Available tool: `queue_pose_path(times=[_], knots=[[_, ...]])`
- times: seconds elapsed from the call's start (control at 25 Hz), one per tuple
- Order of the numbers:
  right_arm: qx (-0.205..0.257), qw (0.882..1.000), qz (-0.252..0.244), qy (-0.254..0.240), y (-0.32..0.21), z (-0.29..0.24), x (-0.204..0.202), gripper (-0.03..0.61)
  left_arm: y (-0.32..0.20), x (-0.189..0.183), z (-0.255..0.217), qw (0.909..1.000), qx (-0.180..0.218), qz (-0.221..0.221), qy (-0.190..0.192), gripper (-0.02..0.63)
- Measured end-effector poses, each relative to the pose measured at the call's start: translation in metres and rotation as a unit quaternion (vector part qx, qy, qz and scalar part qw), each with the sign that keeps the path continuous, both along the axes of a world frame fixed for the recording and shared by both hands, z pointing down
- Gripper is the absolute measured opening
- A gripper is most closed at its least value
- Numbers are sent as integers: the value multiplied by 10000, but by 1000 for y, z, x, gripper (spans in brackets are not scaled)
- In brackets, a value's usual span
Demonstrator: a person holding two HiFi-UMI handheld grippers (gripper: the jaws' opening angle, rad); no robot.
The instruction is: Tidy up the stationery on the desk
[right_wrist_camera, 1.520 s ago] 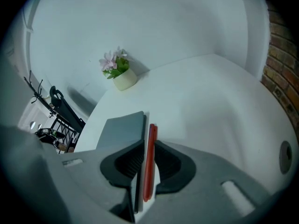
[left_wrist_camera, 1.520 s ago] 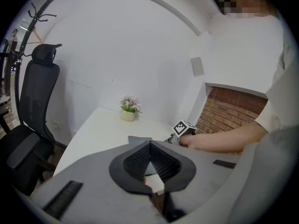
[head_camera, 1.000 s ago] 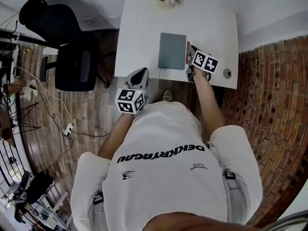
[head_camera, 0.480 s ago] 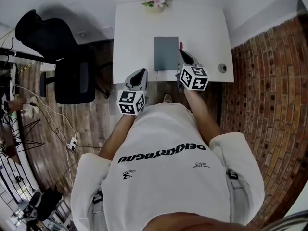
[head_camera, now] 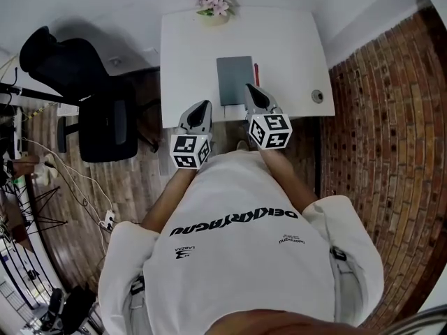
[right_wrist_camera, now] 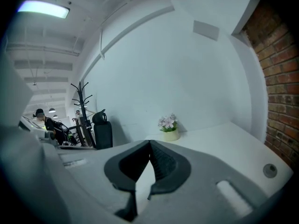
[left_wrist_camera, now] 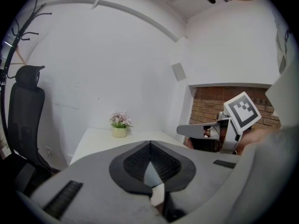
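A grey notebook lies flat in the middle of the white desk. A red pen lies along its right edge. My right gripper hovers over the notebook's near right corner, its jaws shut with nothing between them. My left gripper hangs at the desk's front edge, left of the notebook. It is also shut and holds nothing. The right gripper and its marker cube show at the right of the left gripper view.
A small pot of pink flowers stands at the desk's back edge. A round grommet sits near the front right corner. A black office chair stands left of the desk, and a brick wall is on the right.
My right gripper has drawn back and to the left from beside the red pen to the notebook's near corner. The left gripper has barely moved. The head view has shifted.
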State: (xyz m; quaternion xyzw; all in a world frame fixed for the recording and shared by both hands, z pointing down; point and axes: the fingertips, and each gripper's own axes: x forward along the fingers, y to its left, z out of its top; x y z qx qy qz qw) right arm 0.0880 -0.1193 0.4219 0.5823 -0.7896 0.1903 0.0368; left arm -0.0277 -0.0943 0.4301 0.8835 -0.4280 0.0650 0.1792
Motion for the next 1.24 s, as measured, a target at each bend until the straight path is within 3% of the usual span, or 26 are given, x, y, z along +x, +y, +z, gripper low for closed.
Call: queue_pose_path(times=[0.36, 1.24], knots=[[53, 9998, -33, 172, 17, 4, -3, -3, 0, 6, -5, 9998, 138, 93, -60, -3], [199, 9998, -74, 64, 20, 5, -3, -3, -3, 9, 2, 9995, 200, 96, -210, -3]])
